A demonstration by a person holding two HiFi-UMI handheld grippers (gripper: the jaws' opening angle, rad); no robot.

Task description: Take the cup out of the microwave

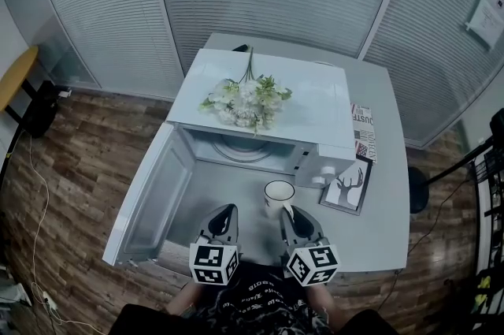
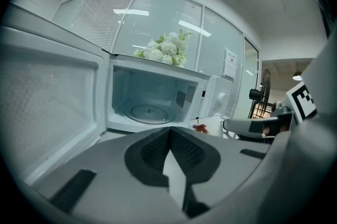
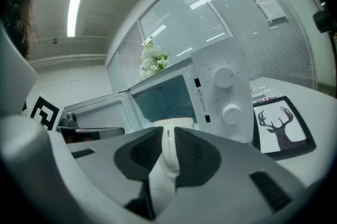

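Right hand-held gripper (image 3: 168, 136) sits low and centre, in front of the microwave (image 3: 210, 91). Its dark ribbed pads (image 3: 192, 153) are clamped on the handle of a white cup (image 3: 174, 124). The cup is upright, just in front of the microwave opening. Microwave door (image 3: 97, 112) is swung open to the left, cavity pale blue. Two white knobs (image 3: 224, 78) on the microwave's right panel, one above the other. White flowers (image 3: 152, 62) on top of the microwave. Right of the microwave, flat on the grey counter (image 3: 316, 104): dark-framed deer picture (image 3: 279, 128), with printed paper (image 3: 263, 92) behind it. Left hand-held gripper (image 3: 118, 132) with marker cube (image 3: 45, 112) is left of the door, jaws not readable here. Blinds (image 3: 174, 22) behind the microwave.
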